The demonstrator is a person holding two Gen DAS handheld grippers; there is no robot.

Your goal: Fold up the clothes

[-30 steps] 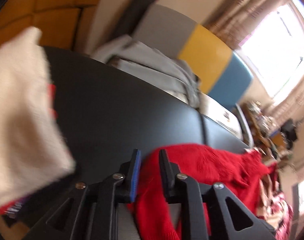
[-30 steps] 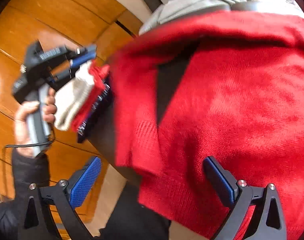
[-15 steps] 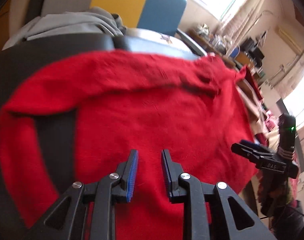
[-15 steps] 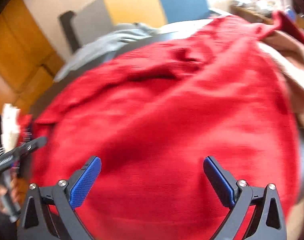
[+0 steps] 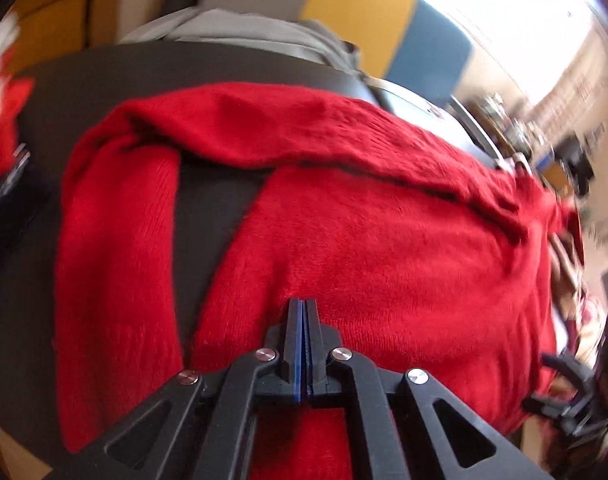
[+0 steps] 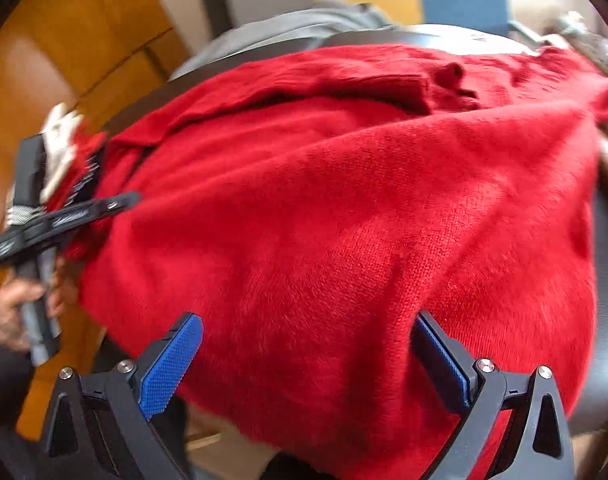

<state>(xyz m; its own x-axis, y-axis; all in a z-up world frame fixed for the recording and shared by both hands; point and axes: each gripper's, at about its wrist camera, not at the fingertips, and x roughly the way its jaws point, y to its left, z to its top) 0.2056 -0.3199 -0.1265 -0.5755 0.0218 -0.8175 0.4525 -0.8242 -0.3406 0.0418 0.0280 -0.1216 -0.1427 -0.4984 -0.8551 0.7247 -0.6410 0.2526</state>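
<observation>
A red knit sweater (image 5: 384, 232) lies spread over a dark round table (image 5: 104, 76); one sleeve (image 5: 116, 248) hangs down at the left. My left gripper (image 5: 303, 312) is shut, its tips pressed at the sweater's near hem; whether fabric is pinched between them cannot be told. It also shows in the right wrist view (image 6: 116, 202) at the sweater's left edge. My right gripper (image 6: 308, 344) is wide open, its blue pads either side of the sweater's (image 6: 344, 208) near hem, holding nothing.
A grey garment (image 5: 244, 34) lies at the table's far edge. Folded cream and red clothes (image 6: 64, 148) sit at the left. A yellow and blue panel (image 5: 384, 16) and wooden cabinets (image 6: 64, 40) stand behind. More clothes (image 5: 576, 288) lie at the right.
My left gripper has closed at the sweater's near hem; it was slightly open before. Both grippers have come lower and closer to the sweater. The right gripper stays open.
</observation>
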